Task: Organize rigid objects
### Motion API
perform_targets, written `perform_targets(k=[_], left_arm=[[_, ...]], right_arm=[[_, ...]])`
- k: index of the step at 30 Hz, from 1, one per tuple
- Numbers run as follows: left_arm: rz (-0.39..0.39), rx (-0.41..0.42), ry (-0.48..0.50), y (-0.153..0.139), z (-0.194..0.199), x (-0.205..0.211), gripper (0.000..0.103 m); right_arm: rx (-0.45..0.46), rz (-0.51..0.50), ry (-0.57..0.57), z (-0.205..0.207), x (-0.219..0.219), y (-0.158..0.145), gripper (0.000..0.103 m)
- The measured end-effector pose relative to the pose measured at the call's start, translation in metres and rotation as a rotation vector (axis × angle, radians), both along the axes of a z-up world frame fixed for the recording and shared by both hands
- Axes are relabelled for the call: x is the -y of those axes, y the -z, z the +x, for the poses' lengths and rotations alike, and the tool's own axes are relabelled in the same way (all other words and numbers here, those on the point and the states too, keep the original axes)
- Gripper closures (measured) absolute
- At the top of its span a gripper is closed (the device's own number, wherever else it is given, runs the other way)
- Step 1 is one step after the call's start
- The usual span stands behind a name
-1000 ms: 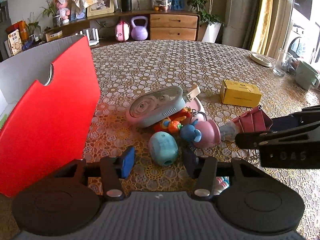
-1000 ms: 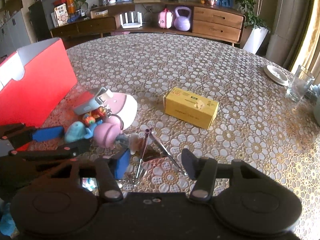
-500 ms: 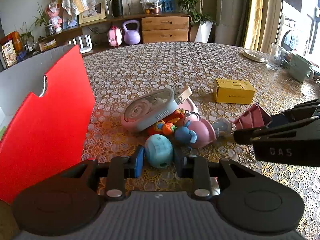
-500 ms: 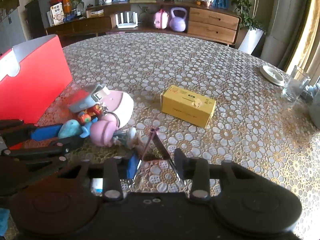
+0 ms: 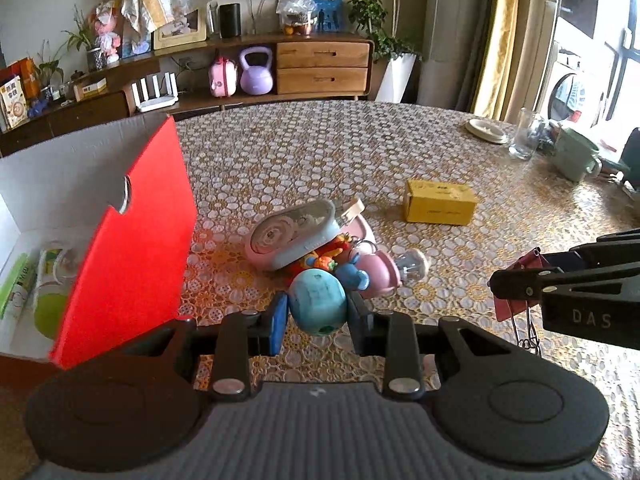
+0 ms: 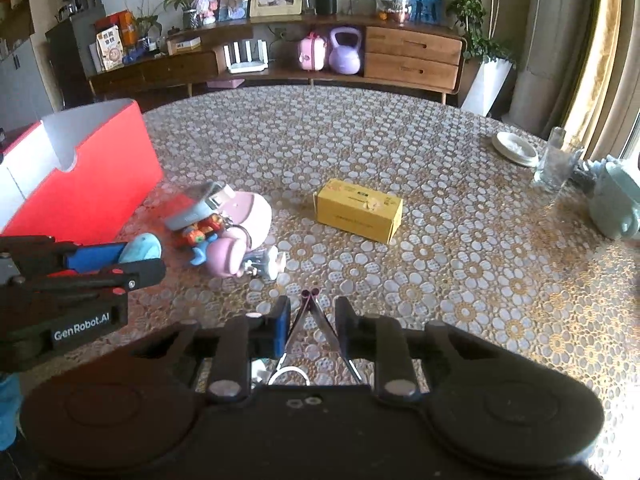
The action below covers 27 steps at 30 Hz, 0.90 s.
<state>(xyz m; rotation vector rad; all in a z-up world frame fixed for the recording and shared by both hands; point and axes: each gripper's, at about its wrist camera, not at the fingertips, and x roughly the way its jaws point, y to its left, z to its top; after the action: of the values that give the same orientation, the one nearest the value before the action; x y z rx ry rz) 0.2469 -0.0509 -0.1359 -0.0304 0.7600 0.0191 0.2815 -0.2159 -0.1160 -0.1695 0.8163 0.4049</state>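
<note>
While clamped between both pads, blue egg-shaped toy (image 5: 318,303) held by left gripper (image 5: 316,316), lifted just clear of lace-patterned tablecloth (image 5: 312,168); jaws closed in on it within the last second, now steady. Blue pad on left side of egg, black pad on right, both touching. Seen from right wrist as blue lump (image 6: 140,248) poking out beyond the left gripper's blue finger.

Right gripper (image 6: 311,326) pinching dark red binder clip (image 6: 310,316), jaws just been closing, now narrow and pressed on the clip's flat sides. Clip's folded edge pointing far, wire handles trailing near toward the camera. From left wrist, same clip (image 5: 516,284) hanging at tip of right gripper (image 5: 520,284), off the table, right of the toy pile.

Toy pile (image 5: 320,248) left on table centre: grey-pink oval case (image 5: 292,236) tilted on top, pink round toy (image 5: 374,270) with blue part beside it, small clear-and-white piece (image 5: 414,266) at right end, orange-red bits underneath. Touching one another.

Yellow box (image 5: 440,202) farther right, apart from pile. Red cardboard box (image 5: 132,236) at left, open, white inside, green-white packets (image 5: 44,292) lying in it. Glass (image 5: 522,138), small plate (image 5: 486,130) and pale green mug (image 5: 574,156) at far right table edge.
</note>
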Motion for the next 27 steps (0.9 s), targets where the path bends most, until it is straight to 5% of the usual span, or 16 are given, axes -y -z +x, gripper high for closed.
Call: perform_targets(k=[12,19,27], left_arm=[[-0.036,0.031,0.006,-0.032,-0.016,-0.006,0.072],[-0.037,0.022,0.016,-0.031,-0.020,-0.007,0.072],[-0.044,0.005,0.014,-0.022,-0.018,-0.007,0.072]], right_arm=[[0.030,0.024,0.046,-0.006,0.011,-0.033,0.080],[-0.010,-0.036,0.096,0.001,0.017,-0.001,0.080],[-0.090,0.011,0.160,0.025,0.036,0.029,0.079]])
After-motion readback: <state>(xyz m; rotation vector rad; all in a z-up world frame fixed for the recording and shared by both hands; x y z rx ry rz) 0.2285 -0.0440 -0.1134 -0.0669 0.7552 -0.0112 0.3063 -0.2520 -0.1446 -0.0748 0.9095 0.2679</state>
